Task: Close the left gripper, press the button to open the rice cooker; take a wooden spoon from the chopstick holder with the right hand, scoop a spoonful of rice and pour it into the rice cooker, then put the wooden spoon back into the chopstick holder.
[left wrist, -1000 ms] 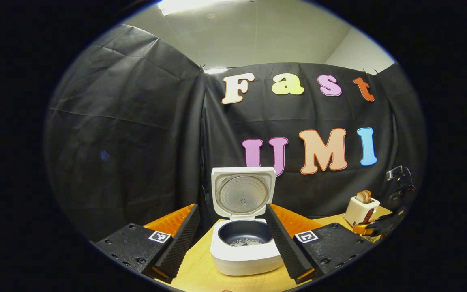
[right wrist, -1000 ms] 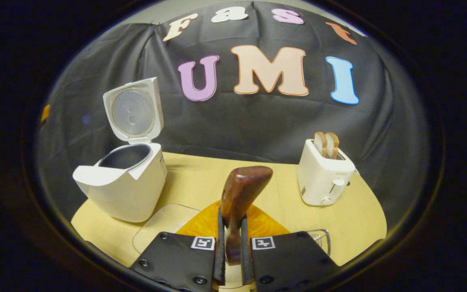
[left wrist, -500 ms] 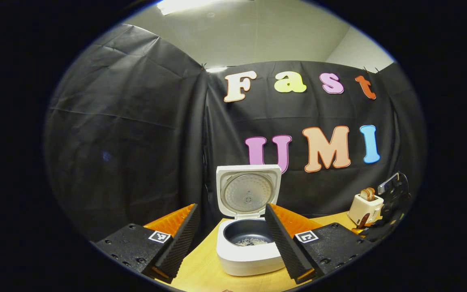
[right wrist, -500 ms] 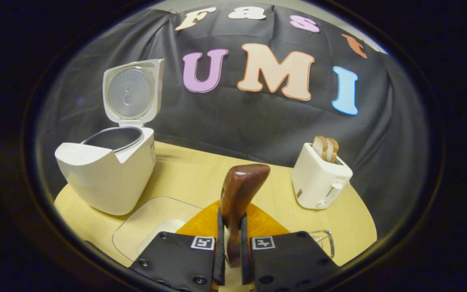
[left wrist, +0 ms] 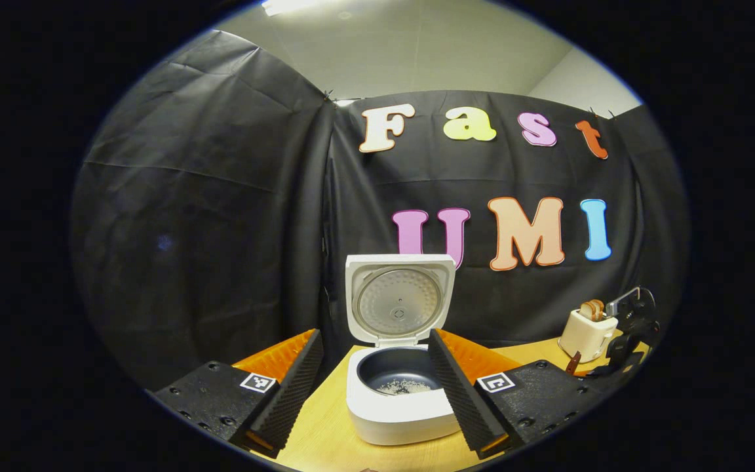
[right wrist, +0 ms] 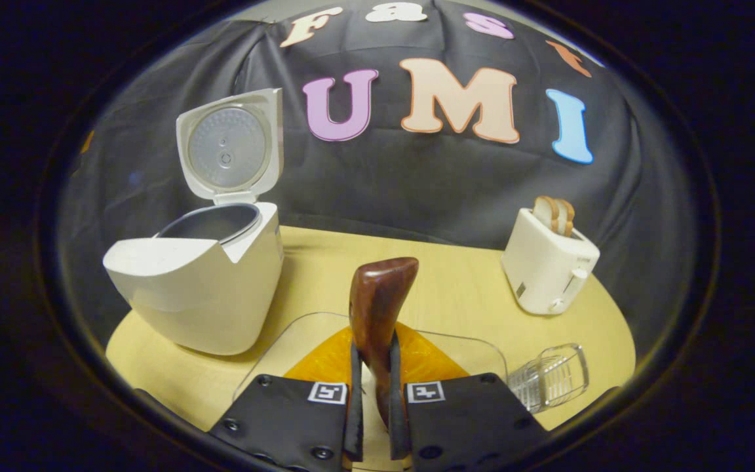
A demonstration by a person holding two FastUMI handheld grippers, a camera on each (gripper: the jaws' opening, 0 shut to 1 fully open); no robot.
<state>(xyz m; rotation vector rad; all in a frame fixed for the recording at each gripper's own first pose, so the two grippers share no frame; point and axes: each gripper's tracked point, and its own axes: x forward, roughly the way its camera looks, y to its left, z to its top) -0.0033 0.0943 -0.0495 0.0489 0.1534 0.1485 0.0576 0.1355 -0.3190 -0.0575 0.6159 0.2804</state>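
The white rice cooker (left wrist: pixel 398 413) stands open on the table, its lid (left wrist: pixel 398 301) upright, with a little rice (left wrist: pixel 402 387) in the dark pot. My left gripper (left wrist: pixel 374 335) is open and empty, its fingers either side of the cooker and short of it. In the right gripper view my right gripper (right wrist: pixel 374 345) is shut on the dark wooden spoon (right wrist: pixel 379 298), which points up and forward over a clear rice container (right wrist: pixel 476 347). The cooker (right wrist: pixel 200 295) stands to the left, the clear chopstick holder (right wrist: pixel 549 378) low at the right. The right gripper (left wrist: pixel 628 331) shows far right in the left gripper view.
A white toaster (right wrist: pixel 549 269) with two slices of bread stands at the back right of the wooden table (right wrist: pixel 463 288). Black cloth walls close the booth behind and to the left. The toaster (left wrist: pixel 586 334) sits beside the right gripper in the left gripper view.
My right gripper has shifted with the spoon: the chopstick holder and clear container show more fully and the toaster sits further right. The left gripper has barely moved and stays open.
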